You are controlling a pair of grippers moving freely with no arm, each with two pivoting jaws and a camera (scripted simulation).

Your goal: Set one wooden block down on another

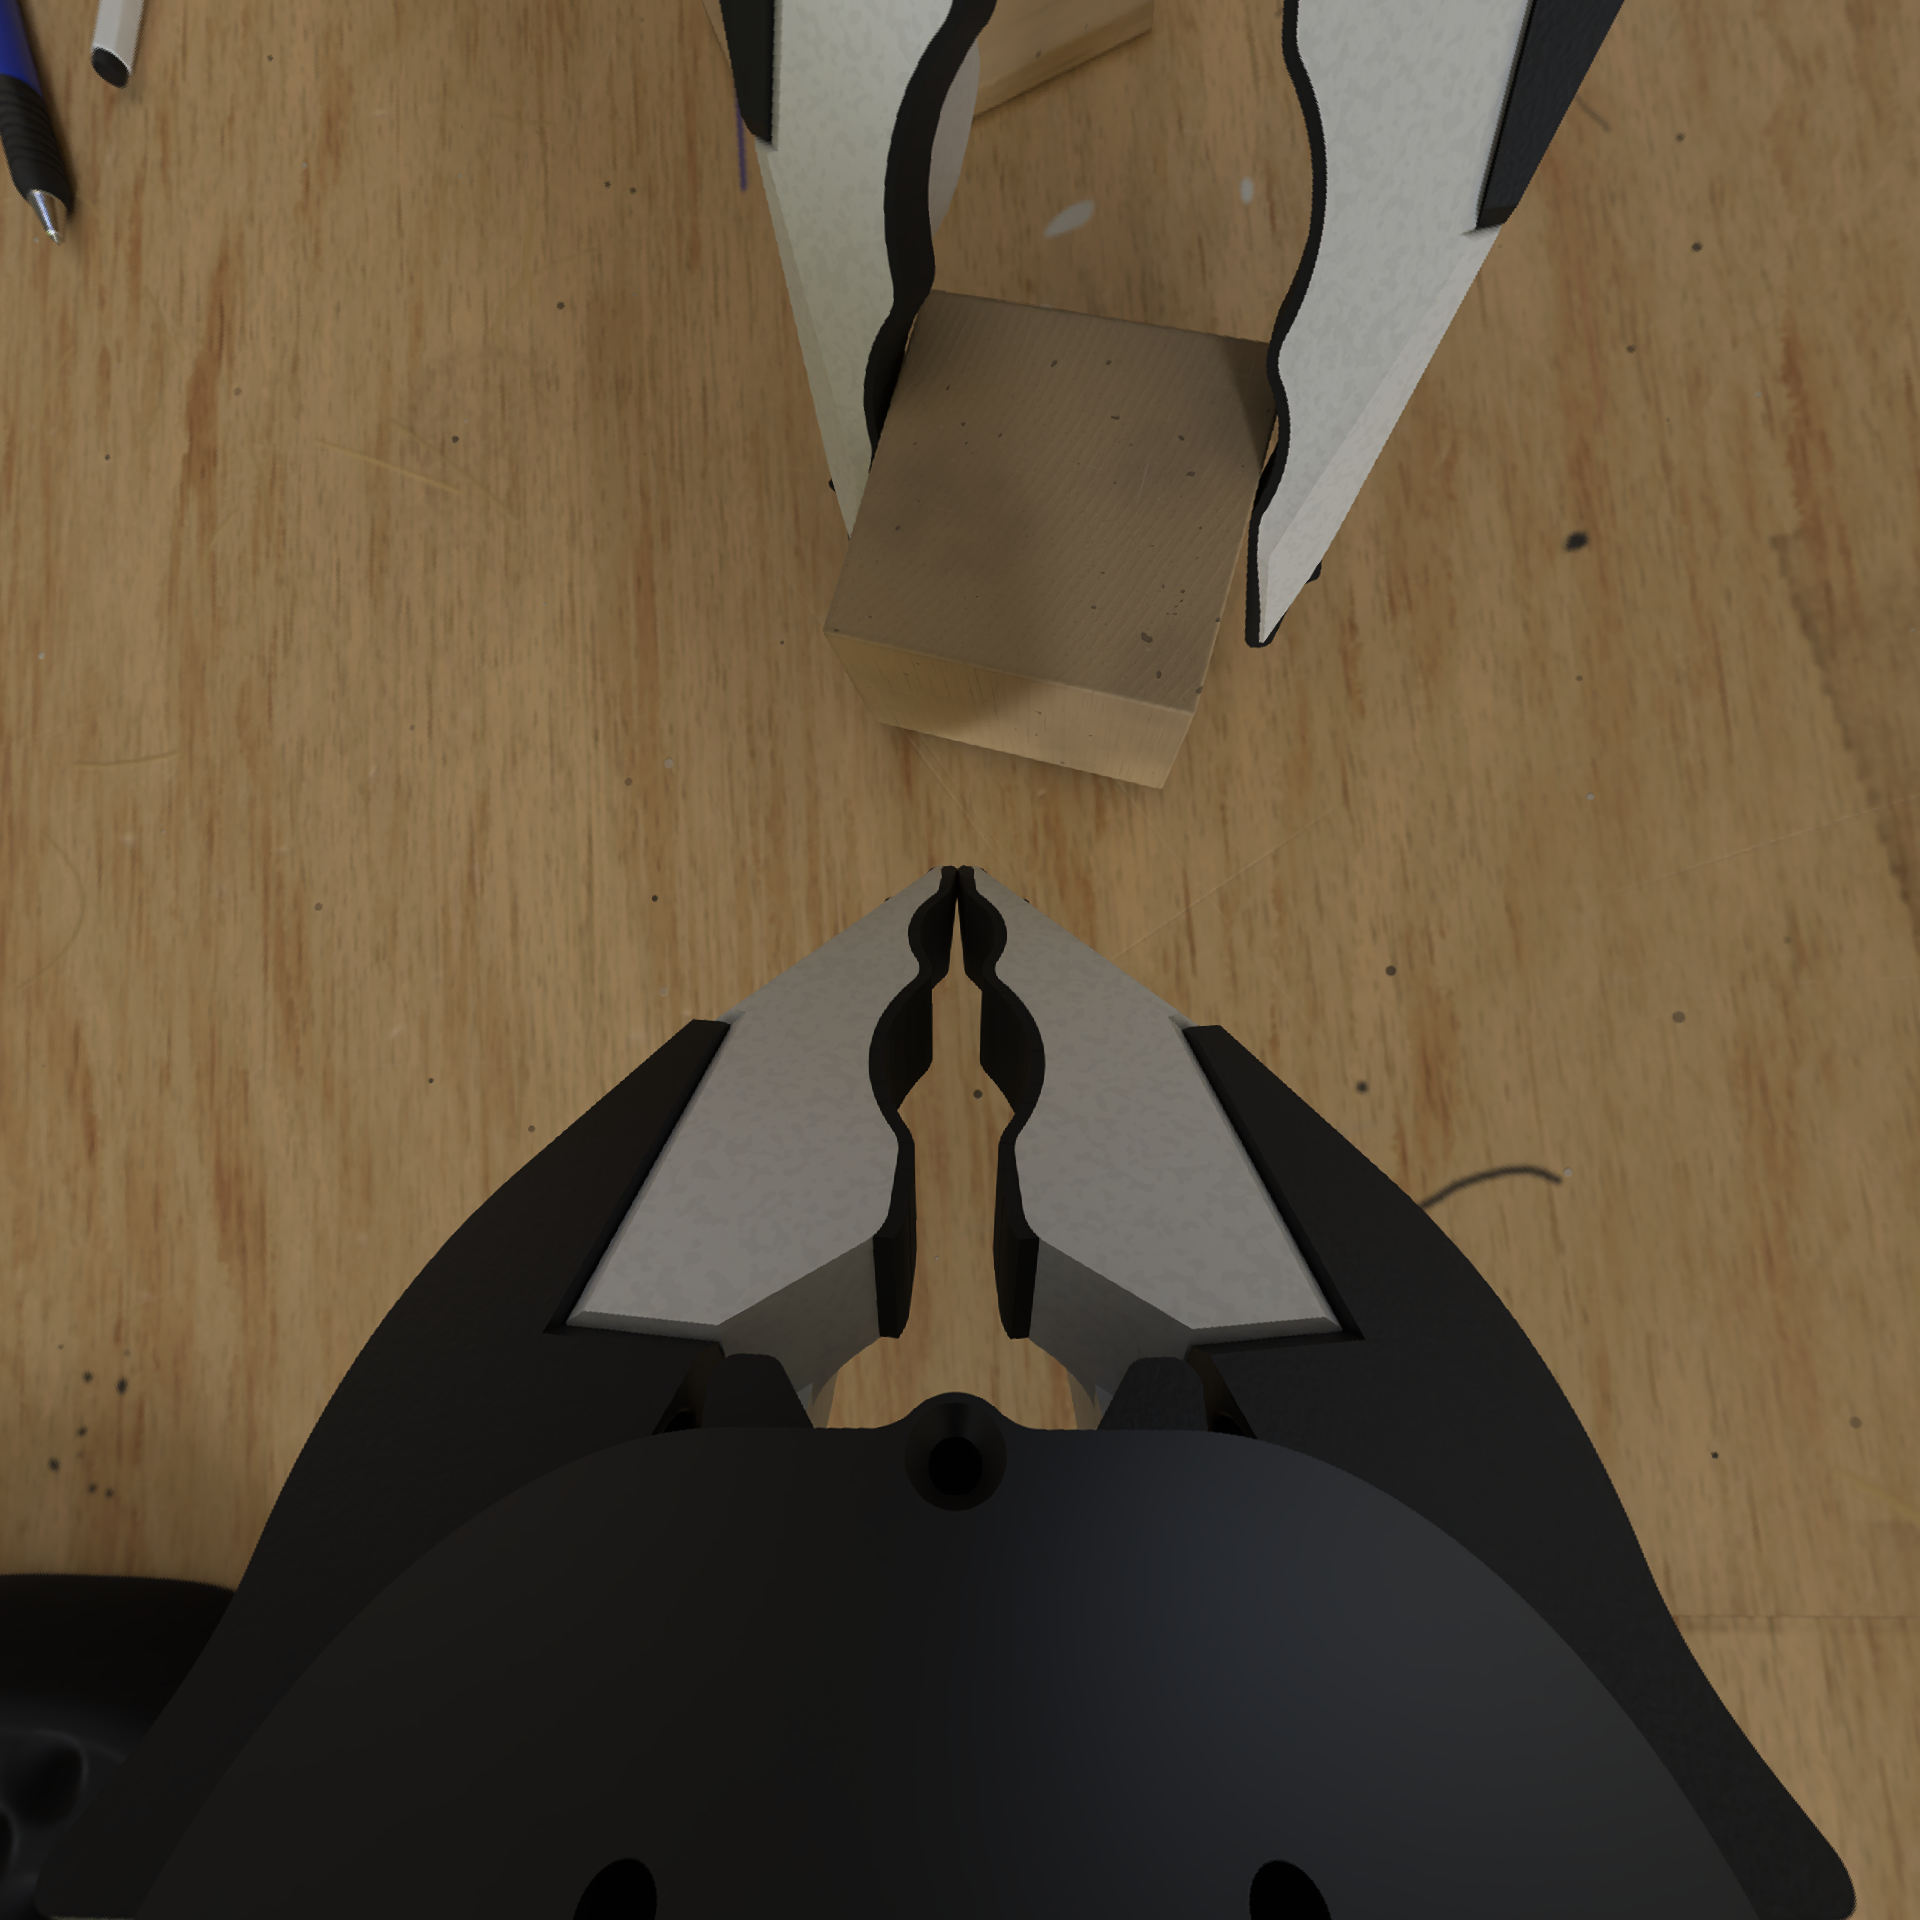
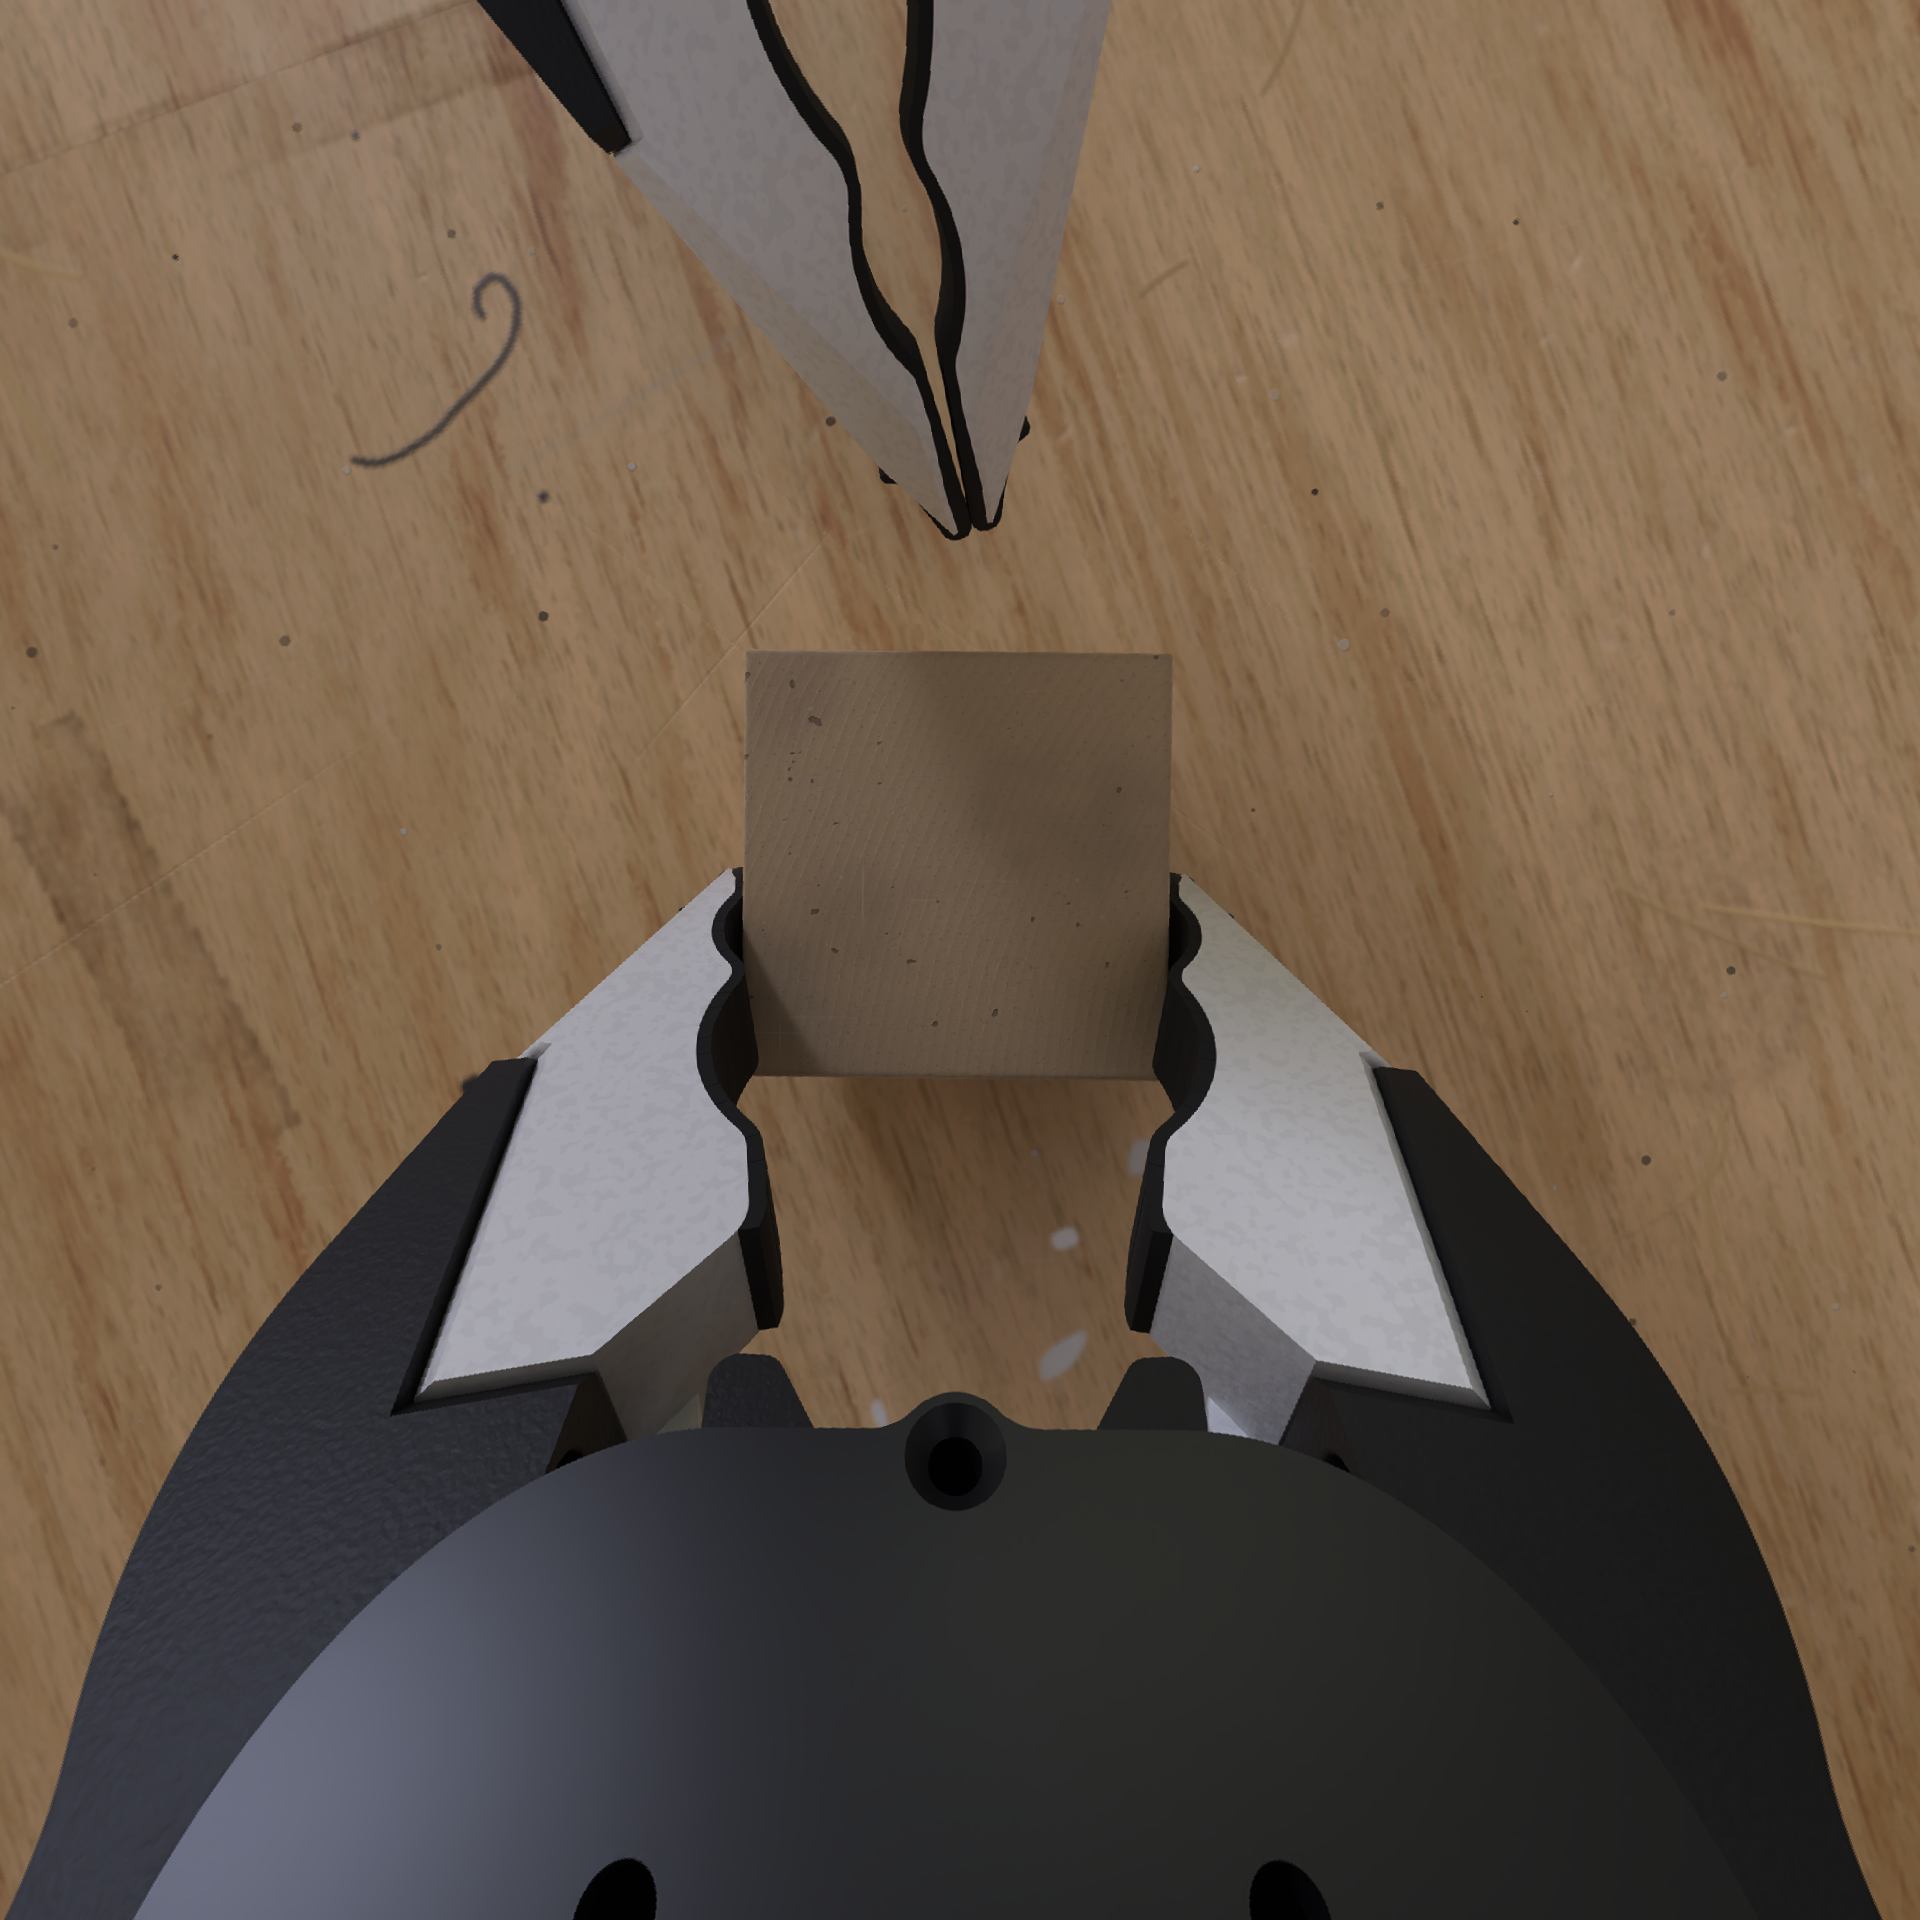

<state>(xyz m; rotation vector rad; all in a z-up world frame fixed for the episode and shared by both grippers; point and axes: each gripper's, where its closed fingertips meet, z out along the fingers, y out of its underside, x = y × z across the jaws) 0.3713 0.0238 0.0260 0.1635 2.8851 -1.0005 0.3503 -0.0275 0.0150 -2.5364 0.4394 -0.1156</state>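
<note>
A wooden block (image 2: 956, 862) sits between the fingers of my right gripper (image 2: 956, 883), whose pads press on its left and right sides. I cannot tell whether the block rests on the wooden table (image 2: 312, 831) or hangs just above it. In the left wrist view the same block (image 1: 1039, 520) is held by the right gripper's fingers (image 1: 1361, 416), which come in from the top. A second wooden block (image 1: 1060, 42) shows at the top edge, mostly hidden behind those fingers. My left gripper (image 1: 956, 873) is shut and empty, with its tips just short of the held block. It also shows in the right wrist view (image 2: 961, 525).
A blue pen (image 1: 31, 135) and a white pen (image 1: 114, 42) lie at the far left of the left wrist view. A black object (image 1: 62, 1714) sits at that view's lower left corner. A dark curled mark (image 2: 457, 395) is on the table.
</note>
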